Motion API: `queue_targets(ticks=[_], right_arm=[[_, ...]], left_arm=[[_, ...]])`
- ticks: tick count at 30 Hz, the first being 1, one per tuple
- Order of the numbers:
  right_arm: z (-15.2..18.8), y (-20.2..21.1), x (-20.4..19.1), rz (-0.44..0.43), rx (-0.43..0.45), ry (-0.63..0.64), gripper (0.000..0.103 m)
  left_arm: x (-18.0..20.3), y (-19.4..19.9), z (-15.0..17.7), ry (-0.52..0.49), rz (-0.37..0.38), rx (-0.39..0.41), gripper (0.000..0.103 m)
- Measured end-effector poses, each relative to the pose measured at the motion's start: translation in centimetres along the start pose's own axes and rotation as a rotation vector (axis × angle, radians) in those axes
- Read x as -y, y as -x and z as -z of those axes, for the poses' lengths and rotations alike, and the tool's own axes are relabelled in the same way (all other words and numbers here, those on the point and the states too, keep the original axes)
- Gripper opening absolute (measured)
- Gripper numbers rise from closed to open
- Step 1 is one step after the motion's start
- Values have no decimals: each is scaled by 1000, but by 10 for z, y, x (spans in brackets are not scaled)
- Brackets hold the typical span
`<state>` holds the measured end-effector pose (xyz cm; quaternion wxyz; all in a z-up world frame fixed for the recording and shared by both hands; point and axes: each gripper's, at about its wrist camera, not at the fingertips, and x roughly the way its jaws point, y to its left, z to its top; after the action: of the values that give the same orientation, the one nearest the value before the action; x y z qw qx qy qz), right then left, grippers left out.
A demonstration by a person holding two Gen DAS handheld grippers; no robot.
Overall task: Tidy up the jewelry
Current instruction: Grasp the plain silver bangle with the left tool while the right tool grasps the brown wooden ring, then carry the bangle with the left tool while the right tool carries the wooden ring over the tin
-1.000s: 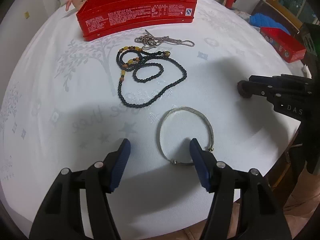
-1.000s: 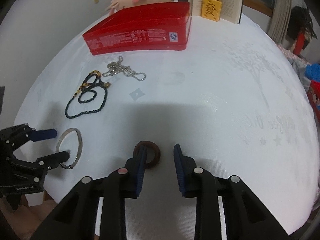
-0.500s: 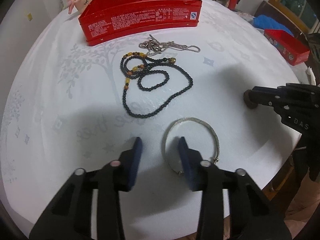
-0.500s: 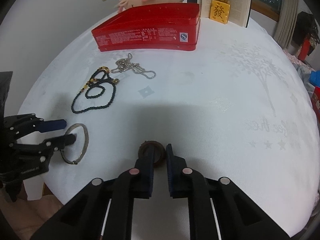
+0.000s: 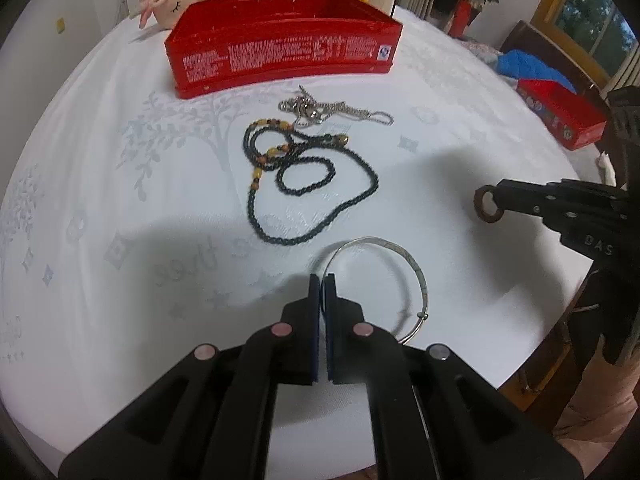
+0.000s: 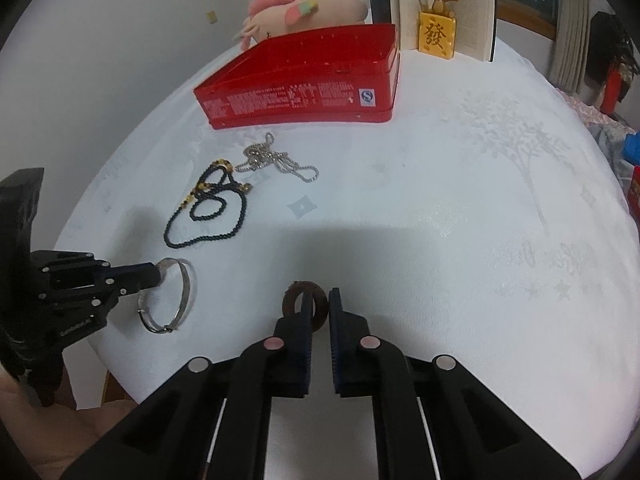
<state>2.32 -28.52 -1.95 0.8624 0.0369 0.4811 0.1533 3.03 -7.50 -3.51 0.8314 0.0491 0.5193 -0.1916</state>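
Nearest the left wrist camera, the left gripper (image 5: 321, 280) is seen clamped on the thin rim of a silver bangle (image 5: 416, 276), which otherwise lies flat on the white tablecloth (image 5: 120, 200) close to the table's near edge. Nearest the right wrist camera, the right gripper (image 6: 320, 300) is pinched on one side of a brown ring (image 6: 306, 306), one finger passing through its hole.

Just beyond the bangle a black bead necklace (image 5: 312, 196) is coiled, and a silver chain (image 5: 332, 110) is bunched touching its far end. Farther back stands the open red tin (image 5: 280, 52), judged to be where the jewelry belongs.

Both grips are narrow. If either piece is lifted quickly or tilted, it could be expected to pivot between the pads and slip out; so near the edge, the bangle might fall to the floor.

From the left view alone the ring is seen from the side, apparently raised off the cloth. From the right view alone the bangle's clasp end (image 6: 160, 328) is shown unhidden, and the finger through the ring is made plain.
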Motion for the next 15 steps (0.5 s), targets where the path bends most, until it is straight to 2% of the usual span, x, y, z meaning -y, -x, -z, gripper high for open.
queue_targets(ticks=[15], right_arm=[[-13, 15, 4, -38, 51, -21, 7]], left_arm=[[-7, 18, -18, 17, -16, 62, 1]])
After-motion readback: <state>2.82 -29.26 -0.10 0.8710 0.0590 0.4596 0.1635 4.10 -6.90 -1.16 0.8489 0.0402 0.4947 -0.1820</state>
